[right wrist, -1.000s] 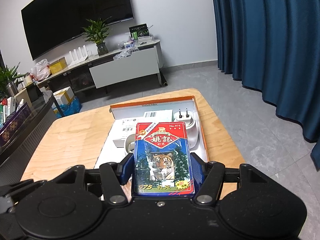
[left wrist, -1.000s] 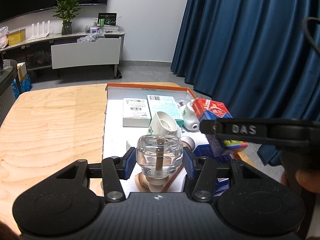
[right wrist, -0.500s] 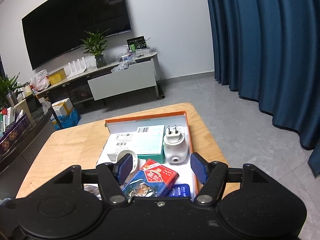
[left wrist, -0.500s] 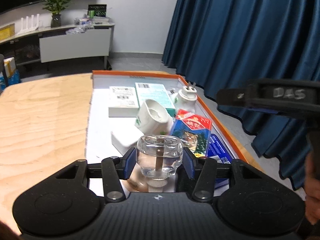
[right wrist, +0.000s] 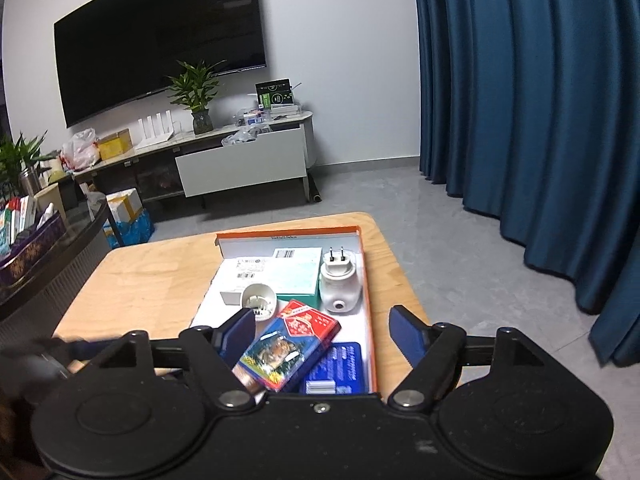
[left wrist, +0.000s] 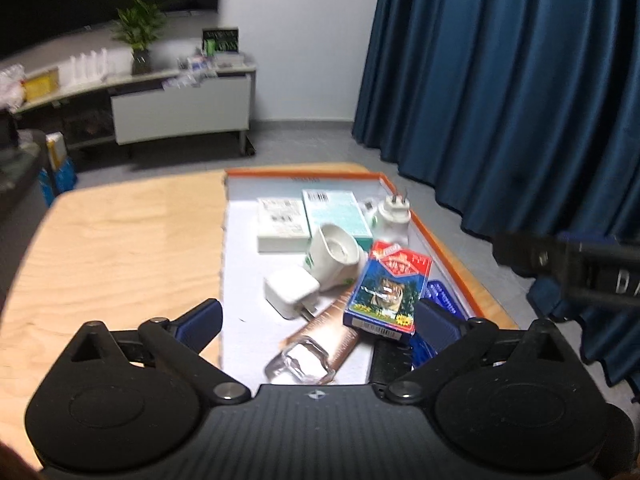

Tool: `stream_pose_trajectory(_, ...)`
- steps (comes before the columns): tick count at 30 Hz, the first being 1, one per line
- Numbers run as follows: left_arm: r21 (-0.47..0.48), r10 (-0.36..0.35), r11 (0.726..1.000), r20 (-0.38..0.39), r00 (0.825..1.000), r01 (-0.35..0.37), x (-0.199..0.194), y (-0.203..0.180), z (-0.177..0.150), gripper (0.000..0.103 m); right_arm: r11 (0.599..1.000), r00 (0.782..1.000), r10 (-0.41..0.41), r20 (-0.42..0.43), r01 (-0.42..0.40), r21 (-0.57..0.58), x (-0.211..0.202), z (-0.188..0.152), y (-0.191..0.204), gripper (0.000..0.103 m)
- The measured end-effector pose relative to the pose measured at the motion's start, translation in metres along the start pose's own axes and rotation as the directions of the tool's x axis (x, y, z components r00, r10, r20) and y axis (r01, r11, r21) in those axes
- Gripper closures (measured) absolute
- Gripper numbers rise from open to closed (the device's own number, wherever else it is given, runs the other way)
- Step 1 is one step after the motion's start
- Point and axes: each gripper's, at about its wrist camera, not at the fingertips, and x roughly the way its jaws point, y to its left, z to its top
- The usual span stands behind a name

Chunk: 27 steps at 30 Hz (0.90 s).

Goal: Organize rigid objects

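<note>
Glass bottle (left wrist: 301,364) lying on its side in tray (left wrist: 444,248), below just-opened, empty left gripper (left wrist: 318,322); right gripper (right wrist: 322,334) likewise wide, empty.

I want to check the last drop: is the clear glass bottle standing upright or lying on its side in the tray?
Lying on its side. The glass bottle rests flat in the tray, below the open left gripper.

The worktop (left wrist: 112,248) is pale wood with visible grain, matt. The card box (left wrist: 386,288) looks like glossy printed cardboard; the little bottle (left wrist: 302,364) is clear and shiny. The plug (right wrist: 339,280) is smooth white plastic.
</note>
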Motion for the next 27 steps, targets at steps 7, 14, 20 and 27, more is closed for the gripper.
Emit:
stream_pose_trajectory(7,-0.02,0.069,0.997,-0.016,0.997,-0.07,-0.032,0.002,-0.021,0.0,1.0,1.0,-0.012,-0.027,0.011,-0.029,-0.029,-0.019,0.001,0.003)
stream_pose_trajectory(14,-0.053,0.082,0.995,-0.102,0.991,-0.087,-0.025,0.013,-0.036,0.0,0.995,0.987,-0.039,-0.157,0.025,-0.094,-0.019,-0.047,0.011,0.003)
stream_pose_trajectory(20,-0.035,0.128,0.991,-0.112,0.985,-0.132,-0.026,0.012,-0.039,0.0,0.998,0.98,-0.017,-0.197,0.004,-0.064,-0.014,-0.061,0.01,0.003)
stream_pose_trajectory(27,-0.036,0.138,0.989,-0.139,0.981,-0.145,-0.023,0.013,-0.043,0.0,0.998,0.978,-0.016,-0.207,0.003,-0.064,-0.012,-0.064,0.01,0.003)
